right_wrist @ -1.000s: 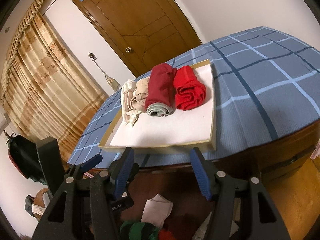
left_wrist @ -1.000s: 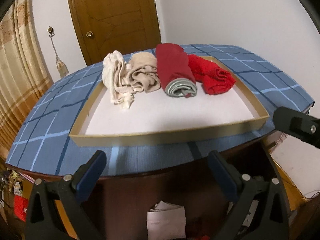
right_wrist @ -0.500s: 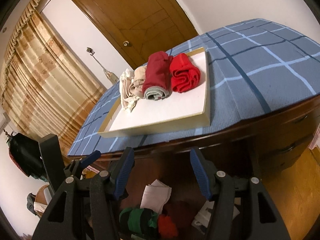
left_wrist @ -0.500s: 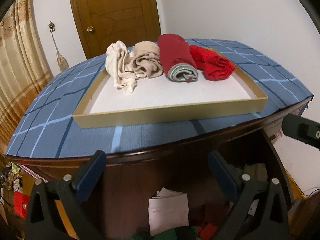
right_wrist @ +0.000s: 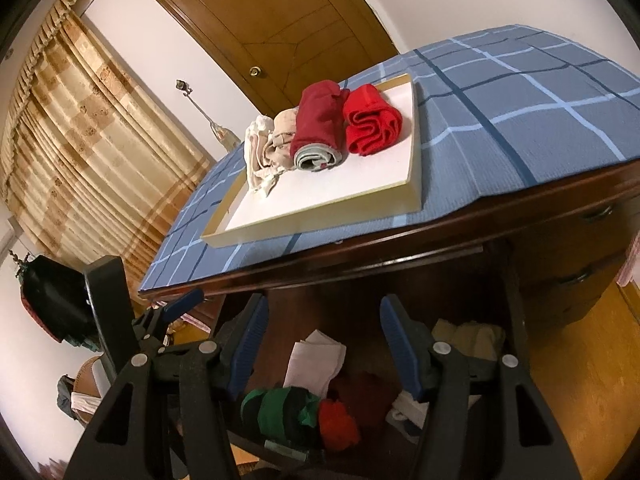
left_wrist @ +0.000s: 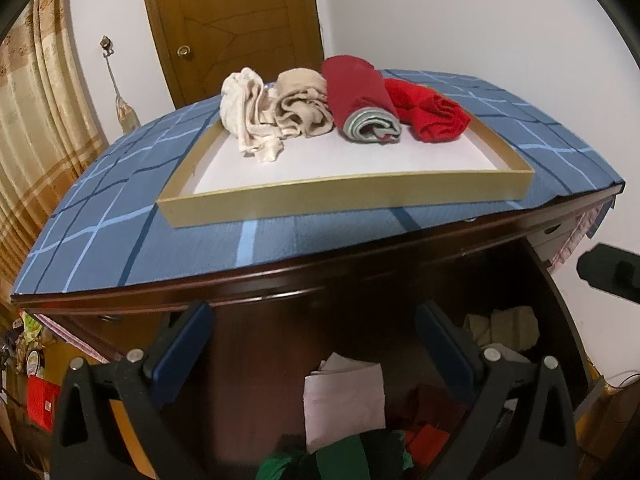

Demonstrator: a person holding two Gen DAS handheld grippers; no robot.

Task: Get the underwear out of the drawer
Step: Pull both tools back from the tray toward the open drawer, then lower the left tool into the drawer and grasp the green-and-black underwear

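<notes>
Below the tray (left_wrist: 344, 200), the open drawer (right_wrist: 516, 320) is faced by both grippers, left gripper (left_wrist: 316, 340) and right gripper (right_wrist: 320, 336), jaws parted and empty (approach pose); green underwear (right_wrist: 280, 410) lies inside, ungrasped.

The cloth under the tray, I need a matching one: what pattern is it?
Blue cloth with a grid of light and dark blue lines; clearest in the right wrist view.

No text, label, brand or number can be read in either view. The small round item (left_wrist: 33, 361) at the left edge is too blurred to make out.
</notes>
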